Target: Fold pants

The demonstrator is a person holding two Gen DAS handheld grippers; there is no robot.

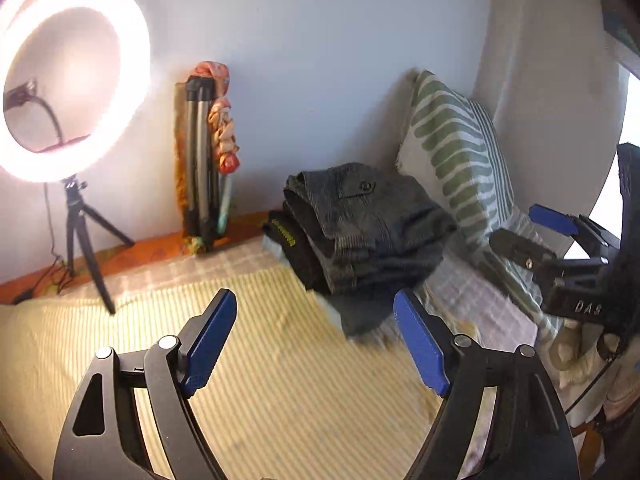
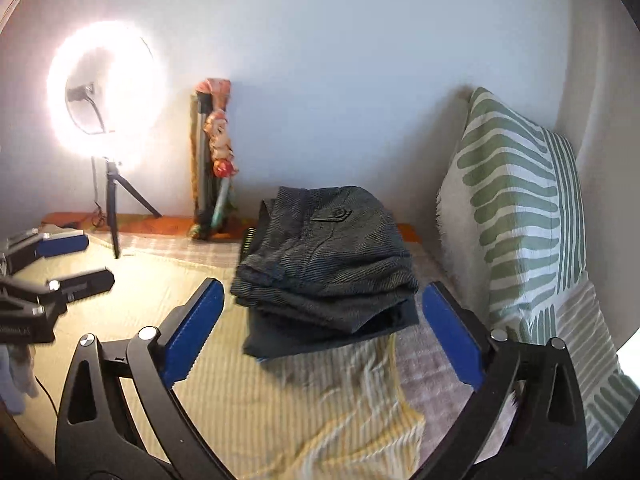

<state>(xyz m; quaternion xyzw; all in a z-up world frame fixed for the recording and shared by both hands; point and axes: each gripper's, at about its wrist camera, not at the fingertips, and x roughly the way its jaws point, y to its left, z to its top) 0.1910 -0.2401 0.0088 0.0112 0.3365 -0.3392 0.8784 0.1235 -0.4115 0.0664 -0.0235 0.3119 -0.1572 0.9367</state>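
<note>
The folded pants [image 2: 326, 264] on the bed [image 2: 248, 400] look soft and thick, best lifted from the stack's underside, while both grippers [image 1: 316, 344] [image 2: 320, 336] are wide apart and empty.

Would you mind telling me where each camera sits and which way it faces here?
Left wrist: on the left gripper, open, facing the folded pants across the bed; the right gripper shows at right.
Right wrist: on the right gripper, open, facing the same pants; the left gripper shows at left.
Shared: pants, ring light, striped pillow.
</note>
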